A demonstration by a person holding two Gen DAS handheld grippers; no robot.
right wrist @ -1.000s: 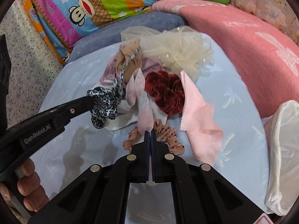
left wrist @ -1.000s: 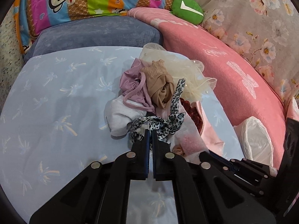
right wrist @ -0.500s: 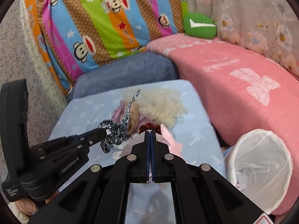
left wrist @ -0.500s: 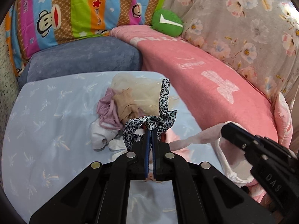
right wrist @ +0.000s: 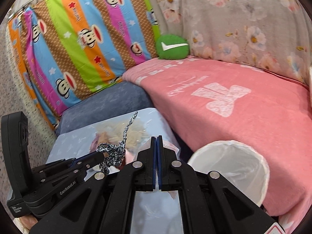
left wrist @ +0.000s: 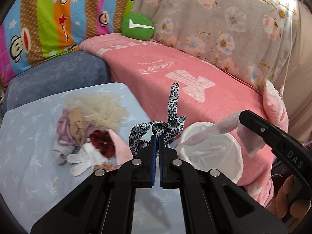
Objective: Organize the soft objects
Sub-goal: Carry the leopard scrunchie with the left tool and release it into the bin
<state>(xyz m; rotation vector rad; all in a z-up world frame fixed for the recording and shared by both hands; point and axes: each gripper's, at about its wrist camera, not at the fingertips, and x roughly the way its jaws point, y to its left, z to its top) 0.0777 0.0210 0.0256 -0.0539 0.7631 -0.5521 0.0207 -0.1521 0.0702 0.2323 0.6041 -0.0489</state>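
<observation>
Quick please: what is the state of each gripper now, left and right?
Left gripper: shut on the leopard-print scarf.
Right gripper: shut on a pale pink cloth.

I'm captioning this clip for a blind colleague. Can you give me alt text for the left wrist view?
The left gripper is shut on a leopard-print ribbon, held up beside a white-lined bin. The right gripper, entering from the right, pinches a pale pink cloth over the bin. Behind, a pile of soft items lies on a light blue sheet.

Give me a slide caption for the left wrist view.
Left claw lifts leopard-print scrunchie beside the white bin.
</observation>
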